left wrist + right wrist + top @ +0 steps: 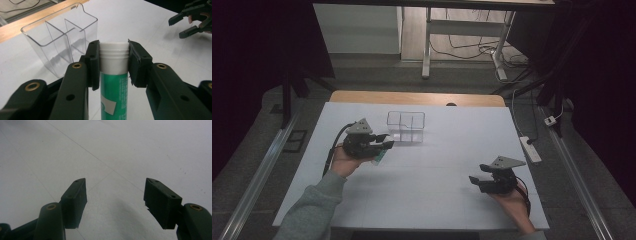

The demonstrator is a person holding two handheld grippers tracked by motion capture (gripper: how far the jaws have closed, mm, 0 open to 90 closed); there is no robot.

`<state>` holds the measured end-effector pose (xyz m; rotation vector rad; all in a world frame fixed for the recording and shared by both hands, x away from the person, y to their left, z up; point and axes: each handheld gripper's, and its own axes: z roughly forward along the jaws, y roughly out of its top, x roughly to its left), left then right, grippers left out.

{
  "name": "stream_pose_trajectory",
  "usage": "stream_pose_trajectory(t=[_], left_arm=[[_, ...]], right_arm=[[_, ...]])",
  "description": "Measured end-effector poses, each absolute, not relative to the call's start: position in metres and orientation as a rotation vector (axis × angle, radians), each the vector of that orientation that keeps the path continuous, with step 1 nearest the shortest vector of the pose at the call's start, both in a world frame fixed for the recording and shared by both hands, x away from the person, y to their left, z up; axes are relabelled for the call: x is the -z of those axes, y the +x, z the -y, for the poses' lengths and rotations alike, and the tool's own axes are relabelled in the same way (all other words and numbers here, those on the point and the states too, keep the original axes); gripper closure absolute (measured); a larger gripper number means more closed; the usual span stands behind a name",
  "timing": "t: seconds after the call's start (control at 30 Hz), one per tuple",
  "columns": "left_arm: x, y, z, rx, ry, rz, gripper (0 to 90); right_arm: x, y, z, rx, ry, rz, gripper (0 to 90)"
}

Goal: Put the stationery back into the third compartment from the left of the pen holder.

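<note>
Gripping the green tube (114, 92) by its white cap (114, 58), the left claw (382, 143) is clenched on that cap alone, left of centre in the high view and just short of the clear organiser (406, 126). The risk, as I judge it, lies in that hold: the pads pinch the ribbed cap, not the body, so the tube could swing or the cap could pull off and let the body drop to the bench (427, 200). A second hazard is the organiser itself; light and thin-walled, it may slide or tip if the tube's end knocks its rim or a divider instead of entering a compartment. The right claw (477, 181), lower right in the high view, is released and grasps nothing. Count: two claws, one tube, one organiser with what look like three compartments.
</note>
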<state>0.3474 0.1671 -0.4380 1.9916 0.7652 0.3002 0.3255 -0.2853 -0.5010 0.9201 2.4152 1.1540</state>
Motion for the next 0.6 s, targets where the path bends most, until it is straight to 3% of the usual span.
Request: stream_pose_trajectory(t=[0.6], left_arm=[[0.426, 0.377, -0.15, -0.285, 1.927, -0.756, 64.3]], right_arm=[[0.501, 0.326, 0.286, -1.157, 0.921, -2.412, 34.6]])
